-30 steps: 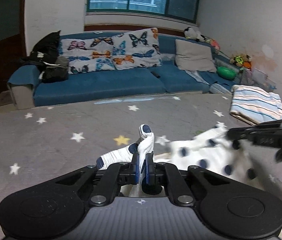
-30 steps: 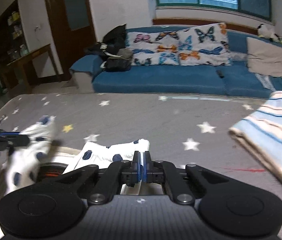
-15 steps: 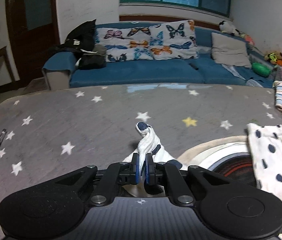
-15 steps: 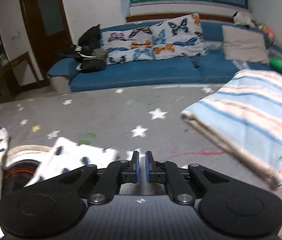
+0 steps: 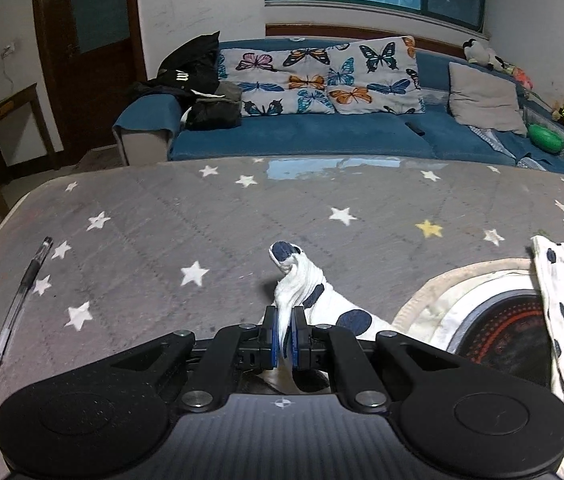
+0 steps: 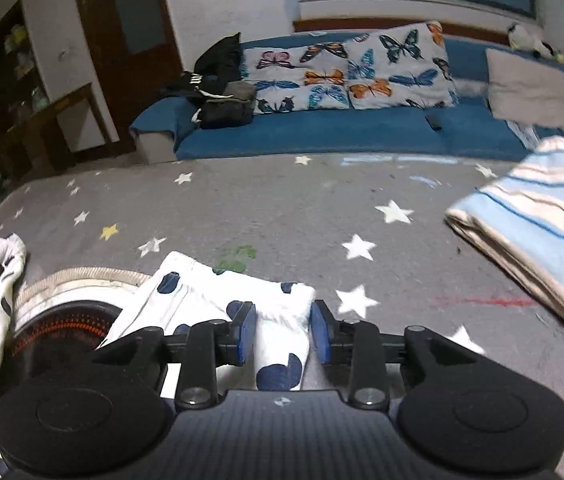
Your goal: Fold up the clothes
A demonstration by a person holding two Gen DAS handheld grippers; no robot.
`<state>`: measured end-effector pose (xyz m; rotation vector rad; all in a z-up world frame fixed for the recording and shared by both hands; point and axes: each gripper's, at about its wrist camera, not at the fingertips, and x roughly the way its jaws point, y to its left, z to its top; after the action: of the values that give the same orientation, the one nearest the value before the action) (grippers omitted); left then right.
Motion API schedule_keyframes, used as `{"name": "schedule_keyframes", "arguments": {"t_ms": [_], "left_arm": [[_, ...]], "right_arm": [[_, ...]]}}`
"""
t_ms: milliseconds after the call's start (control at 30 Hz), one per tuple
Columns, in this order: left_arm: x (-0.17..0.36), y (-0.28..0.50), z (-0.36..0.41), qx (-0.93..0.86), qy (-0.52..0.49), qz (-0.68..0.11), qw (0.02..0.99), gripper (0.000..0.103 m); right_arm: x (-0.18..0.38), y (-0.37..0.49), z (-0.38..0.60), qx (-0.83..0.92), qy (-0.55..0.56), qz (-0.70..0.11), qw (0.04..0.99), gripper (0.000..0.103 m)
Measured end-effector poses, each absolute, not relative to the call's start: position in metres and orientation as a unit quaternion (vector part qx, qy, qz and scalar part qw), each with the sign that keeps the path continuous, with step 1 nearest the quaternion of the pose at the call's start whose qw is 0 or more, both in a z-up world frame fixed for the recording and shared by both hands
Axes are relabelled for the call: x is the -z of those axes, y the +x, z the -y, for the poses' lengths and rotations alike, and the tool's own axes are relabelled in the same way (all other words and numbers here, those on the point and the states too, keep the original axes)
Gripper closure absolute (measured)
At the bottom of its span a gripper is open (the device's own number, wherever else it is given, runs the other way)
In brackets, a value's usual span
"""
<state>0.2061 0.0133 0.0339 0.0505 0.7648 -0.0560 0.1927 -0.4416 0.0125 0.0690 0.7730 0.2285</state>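
Dotted garment (image 6: 278, 320) lies between the opening right gripper (image 6: 282, 330) jaws, untouched.

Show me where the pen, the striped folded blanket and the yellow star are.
pen (image 5: 22, 300): left wrist view, middle of its clear barrel.
striped folded blanket (image 6: 542, 216): right wrist view, top face near the folded edge.
yellow star (image 5: 428, 229): left wrist view, star's centre.

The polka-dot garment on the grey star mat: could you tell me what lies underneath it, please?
Under the polka-dot garment a round cream-rimmed mat with a dark, orange-ringed centre shows between its two parts, lying on the grey star mat. How far it extends beneath the cloth is hidden.
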Motion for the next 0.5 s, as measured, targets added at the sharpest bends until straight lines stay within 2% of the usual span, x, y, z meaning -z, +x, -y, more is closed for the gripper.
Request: {"name": "schedule_keyframes", "arguments": {"t_ms": [33, 133, 267, 500], "left_arm": [[-0.034, 0.206, -0.015, 0.026, 0.025, -0.373, 0.927, 0.096], [-0.033, 0.206, -0.02, 0.021, 0.023, -0.374, 0.927, 0.096], [-0.031, 0.205, -0.023, 0.016, 0.023, -0.375, 0.927, 0.096], [-0.029, 0.207, -0.023, 0.003, 0.022, -0.374, 0.927, 0.092]], "right_arm": [[-0.013, 0.193, 0.439, -0.11, 0.025, -0.376, 0.92, 0.089], [-0.016, 0.191, 0.435, -0.091, -0.004, -0.369, 0.925, 0.096], [-0.027, 0.187, 0.443, -0.039, -0.028, -0.341, 0.939, 0.097], [-0.02, 0.192, 0.461, 0.003, -0.045, -0.373, 0.927, 0.094]]}}
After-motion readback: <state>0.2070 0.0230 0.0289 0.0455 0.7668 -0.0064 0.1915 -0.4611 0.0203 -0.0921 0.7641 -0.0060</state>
